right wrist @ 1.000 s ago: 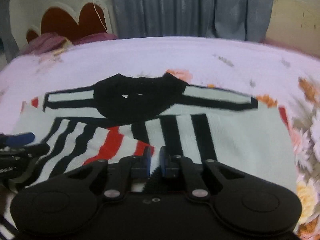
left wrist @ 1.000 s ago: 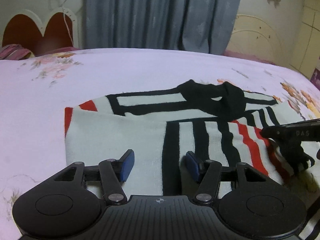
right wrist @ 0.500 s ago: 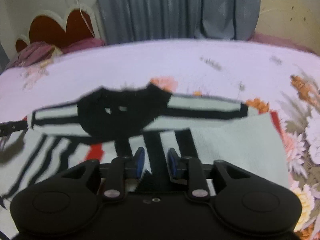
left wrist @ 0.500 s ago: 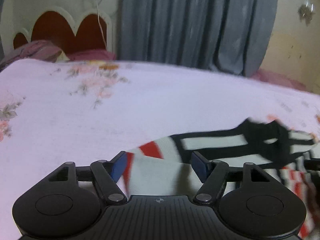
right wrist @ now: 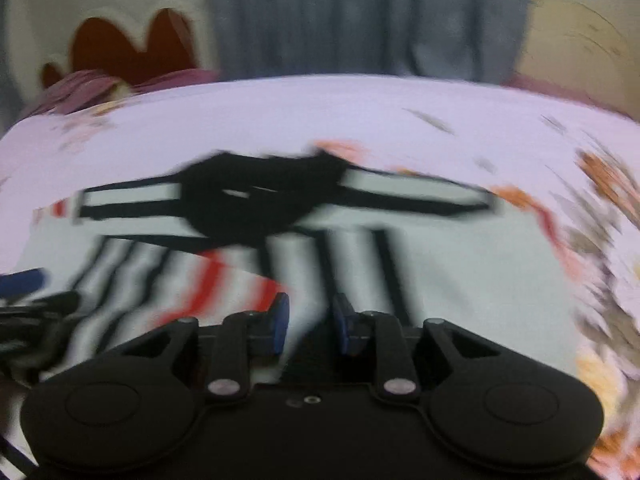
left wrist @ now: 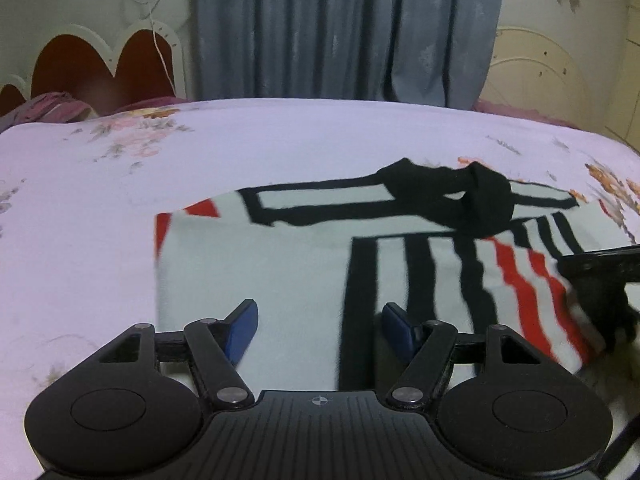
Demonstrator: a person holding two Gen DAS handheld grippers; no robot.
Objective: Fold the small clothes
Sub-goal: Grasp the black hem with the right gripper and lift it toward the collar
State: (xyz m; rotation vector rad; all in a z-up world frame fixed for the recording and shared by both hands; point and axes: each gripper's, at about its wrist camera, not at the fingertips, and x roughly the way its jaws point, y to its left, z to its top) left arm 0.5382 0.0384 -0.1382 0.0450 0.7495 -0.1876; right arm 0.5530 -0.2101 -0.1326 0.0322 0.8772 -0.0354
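Striped sweater (left wrist: 280, 280) flat, left hand-held gripper (left wrist: 318, 326) wide apart, empty

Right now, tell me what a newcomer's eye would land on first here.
The striped sweater, white with black and red bands, lies on the floral bedsheet, its black collar at the far edge. The left gripper hovers open over its near hem. A grey-blue curtain hangs behind the bed.
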